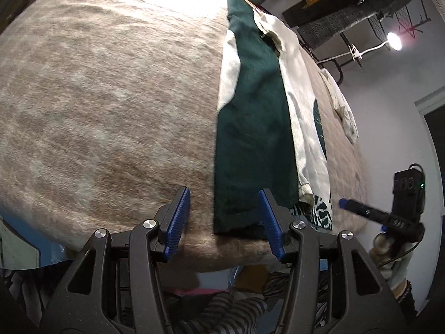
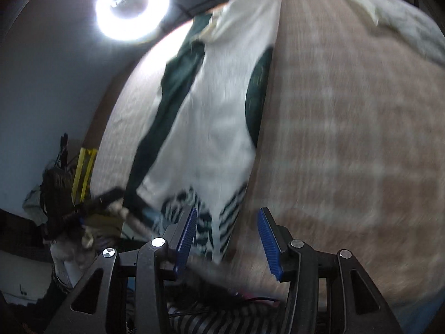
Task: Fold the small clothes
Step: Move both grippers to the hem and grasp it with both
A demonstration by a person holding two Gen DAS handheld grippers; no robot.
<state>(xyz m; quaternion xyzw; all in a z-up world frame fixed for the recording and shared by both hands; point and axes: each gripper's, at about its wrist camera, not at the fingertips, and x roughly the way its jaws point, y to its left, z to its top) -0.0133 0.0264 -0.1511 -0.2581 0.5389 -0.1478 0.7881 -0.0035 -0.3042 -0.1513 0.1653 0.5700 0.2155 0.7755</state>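
A small white and dark green garment [image 1: 250, 128] lies in a long narrow strip on a beige fuzzy blanket [image 1: 111, 97], its green sleeve on top and a zebra-patterned hem [image 1: 319, 211] at the near end. My left gripper [image 1: 224, 222] is open and empty, just above the near end of the green sleeve. In the right wrist view the same garment [image 2: 217, 111] lies flat with its striped hem [image 2: 205, 222] nearest. My right gripper [image 2: 226, 239] is open and empty over that hem. The right gripper also shows in the left wrist view [image 1: 345, 203] at the far right.
A crumpled cream cloth [image 1: 342, 105] lies on the blanket beyond the garment, also in the right wrist view [image 2: 403, 19]. A ring light [image 2: 132, 8] glares at the top left. Striped clothing [image 1: 236, 314] and clutter lie below the blanket's near edge.
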